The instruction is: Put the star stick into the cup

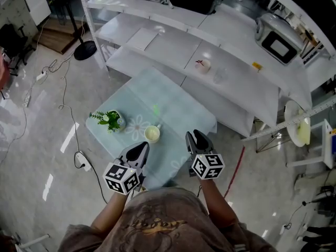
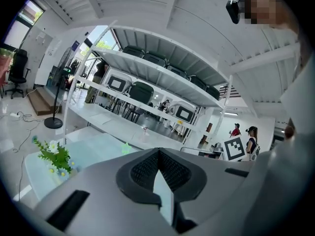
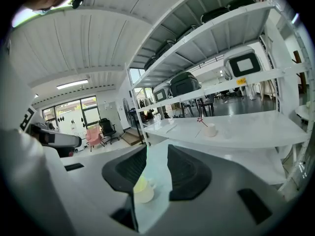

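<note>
A small green star stick (image 1: 156,109) lies on the pale glass table (image 1: 178,96), beyond a cream cup (image 1: 152,134). From the left gripper view the star stick (image 2: 126,147) shows just past the jaws. My left gripper (image 1: 142,147) hovers at the near table edge, below and left of the cup; its tips meet, with nothing between them (image 2: 158,152). My right gripper (image 1: 197,137) sits to the right of the cup, open and empty (image 3: 156,149). The cup (image 3: 142,191) shows through the gap between its jaws.
A potted plant with small flowers (image 1: 110,119) stands at the table's left end. On the white shelf behind is another cup holding a red star stick (image 1: 202,65), and an appliance (image 1: 278,41) sits further right. A fan base (image 1: 84,50) and cables lie on the floor at left.
</note>
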`<control>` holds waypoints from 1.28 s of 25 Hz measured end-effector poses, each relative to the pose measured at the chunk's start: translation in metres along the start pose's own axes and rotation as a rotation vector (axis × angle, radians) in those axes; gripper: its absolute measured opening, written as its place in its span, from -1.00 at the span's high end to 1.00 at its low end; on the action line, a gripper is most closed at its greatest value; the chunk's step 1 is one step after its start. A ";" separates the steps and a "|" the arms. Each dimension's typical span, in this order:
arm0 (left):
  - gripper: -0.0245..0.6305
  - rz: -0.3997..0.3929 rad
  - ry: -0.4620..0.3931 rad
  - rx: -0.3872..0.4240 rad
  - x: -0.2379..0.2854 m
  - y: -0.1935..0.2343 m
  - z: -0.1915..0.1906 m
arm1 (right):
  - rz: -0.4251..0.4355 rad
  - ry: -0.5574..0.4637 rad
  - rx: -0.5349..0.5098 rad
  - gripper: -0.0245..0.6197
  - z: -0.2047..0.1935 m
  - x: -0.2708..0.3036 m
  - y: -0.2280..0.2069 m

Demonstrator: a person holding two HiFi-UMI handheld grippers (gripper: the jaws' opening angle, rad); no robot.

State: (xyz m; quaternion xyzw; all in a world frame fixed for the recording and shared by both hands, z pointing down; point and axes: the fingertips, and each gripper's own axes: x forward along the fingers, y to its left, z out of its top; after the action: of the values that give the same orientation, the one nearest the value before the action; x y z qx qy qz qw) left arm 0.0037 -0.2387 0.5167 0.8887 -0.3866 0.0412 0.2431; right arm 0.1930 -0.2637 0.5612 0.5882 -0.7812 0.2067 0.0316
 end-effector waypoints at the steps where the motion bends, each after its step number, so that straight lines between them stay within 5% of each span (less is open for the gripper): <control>1: 0.86 -0.007 -0.001 0.004 0.000 -0.003 0.001 | 0.002 -0.005 -0.010 0.55 0.004 -0.006 0.003; 13: 0.86 -0.027 -0.028 0.077 -0.006 -0.020 0.009 | 0.041 -0.018 -0.177 0.64 0.025 -0.071 0.038; 22: 0.86 0.007 -0.053 0.112 -0.018 -0.014 0.014 | 0.050 -0.052 -0.201 0.92 0.022 -0.088 0.051; 32: 0.86 0.058 -0.067 0.133 -0.031 0.004 0.012 | 0.038 -0.079 -0.177 0.92 0.012 -0.083 0.053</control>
State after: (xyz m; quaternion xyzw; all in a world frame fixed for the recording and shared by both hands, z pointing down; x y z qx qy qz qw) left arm -0.0217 -0.2256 0.4999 0.8922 -0.4165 0.0442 0.1691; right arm 0.1714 -0.1813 0.5114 0.5759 -0.8080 0.1142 0.0489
